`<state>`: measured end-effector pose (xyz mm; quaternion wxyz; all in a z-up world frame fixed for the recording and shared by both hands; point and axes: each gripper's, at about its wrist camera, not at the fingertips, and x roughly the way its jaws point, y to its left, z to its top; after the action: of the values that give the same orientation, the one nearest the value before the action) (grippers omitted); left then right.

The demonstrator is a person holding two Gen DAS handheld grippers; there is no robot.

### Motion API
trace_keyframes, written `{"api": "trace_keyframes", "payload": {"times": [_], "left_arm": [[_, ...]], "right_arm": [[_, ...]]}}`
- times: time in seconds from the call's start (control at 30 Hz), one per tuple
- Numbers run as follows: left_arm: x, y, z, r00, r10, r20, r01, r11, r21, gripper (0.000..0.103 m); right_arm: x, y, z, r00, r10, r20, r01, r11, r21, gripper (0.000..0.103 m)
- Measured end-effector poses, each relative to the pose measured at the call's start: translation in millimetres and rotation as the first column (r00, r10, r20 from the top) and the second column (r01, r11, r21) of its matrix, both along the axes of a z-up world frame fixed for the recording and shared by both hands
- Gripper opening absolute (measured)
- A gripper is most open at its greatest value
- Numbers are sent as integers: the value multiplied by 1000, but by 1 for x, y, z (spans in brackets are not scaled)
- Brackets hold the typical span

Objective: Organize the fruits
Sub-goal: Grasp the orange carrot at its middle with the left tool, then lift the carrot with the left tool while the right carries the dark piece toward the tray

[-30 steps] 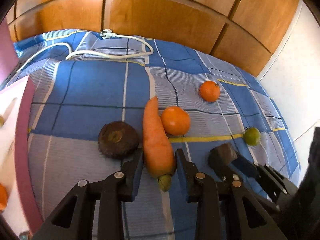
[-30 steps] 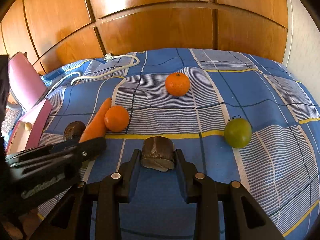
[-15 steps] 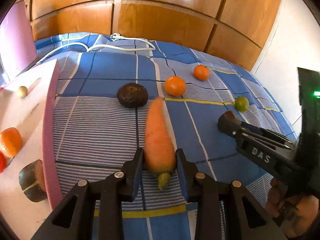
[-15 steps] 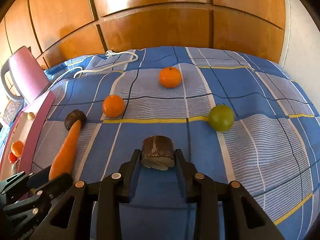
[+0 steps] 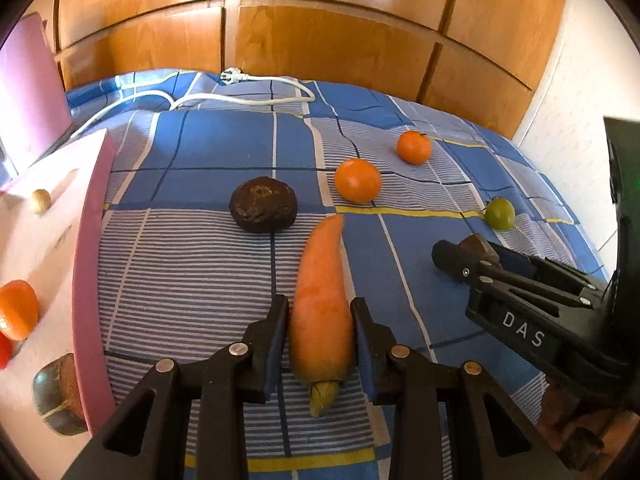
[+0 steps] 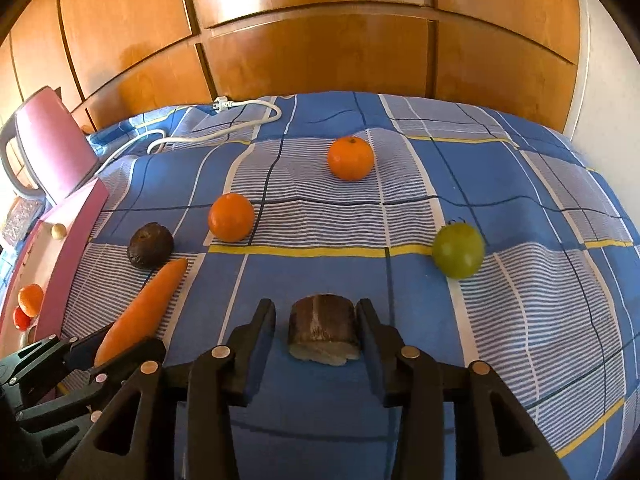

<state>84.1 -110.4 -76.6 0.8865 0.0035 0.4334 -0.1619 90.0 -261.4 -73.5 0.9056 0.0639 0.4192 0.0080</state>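
The left gripper [image 5: 320, 336] is clamping a carrot [image 5: 322, 304] near its thick stem end, both pads pressing its sides, with the pointed tip aiming away toward the far side of the bed. The carrot is hanging over the blue checked bedspread [image 5: 192, 280], just right of a pink tray [image 5: 90, 240] lying at the left edge.

The right gripper [image 6: 316, 340] has just been opening its jaws: a gap is showing on the left side of the brown cut chunk [image 6: 323, 330] between them, while the right finger is standing just beside it, so the piece is sitting on the bedspread [image 6: 400, 300] rather than being squeezed. What kind of produce that chunk is, I cannot tell.

Lying loose on the bedspread are a dark round beet-like root [image 5: 263, 210] just beyond the carrot's tip, two oranges [image 5: 358, 175] [image 5: 414, 147] farther off, the nearer one right of the root, and a green tomato [image 6: 458, 250] to the right, well apart from the rest.

Inside the tray a small orange fruit [image 5: 18, 314], a bit of something red [image 5: 4, 350], a dark halved piece [image 5: 58, 398] and a small beige ball [image 5: 40, 201] are showing. A white power cable [image 5: 240, 98] is trailing along the far edge, in front of wooden wardrobe doors [image 5: 320, 40]. A pink upright lid [image 6: 52, 144] is standing at the far left.
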Motion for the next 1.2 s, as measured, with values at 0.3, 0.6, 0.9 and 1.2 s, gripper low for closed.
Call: {"api": "trace_keyframes", "payload": {"times": [0.3,0.6,0.9,1.2], "left_arm": [[-13,4,1,1000,5,7,-5,1000,2,29],[-23,8,3,1000,0,1,0,1000,12,29],[-35,13,4,1000,-9,1,9,1000,2,29],[-46,25,21,999,9,54,-7,1000,-29,29]], "right_arm": [[-10,2,-4,1000,15,5,-15,1000,-25,34],[-13,4,-5,1000,12,10,-12,999,-40,33],[-29,10,-3,1000,13,18,-12,999,-49,33],[-42,30,0,997,79,4,-79,997,-25,33]]}}
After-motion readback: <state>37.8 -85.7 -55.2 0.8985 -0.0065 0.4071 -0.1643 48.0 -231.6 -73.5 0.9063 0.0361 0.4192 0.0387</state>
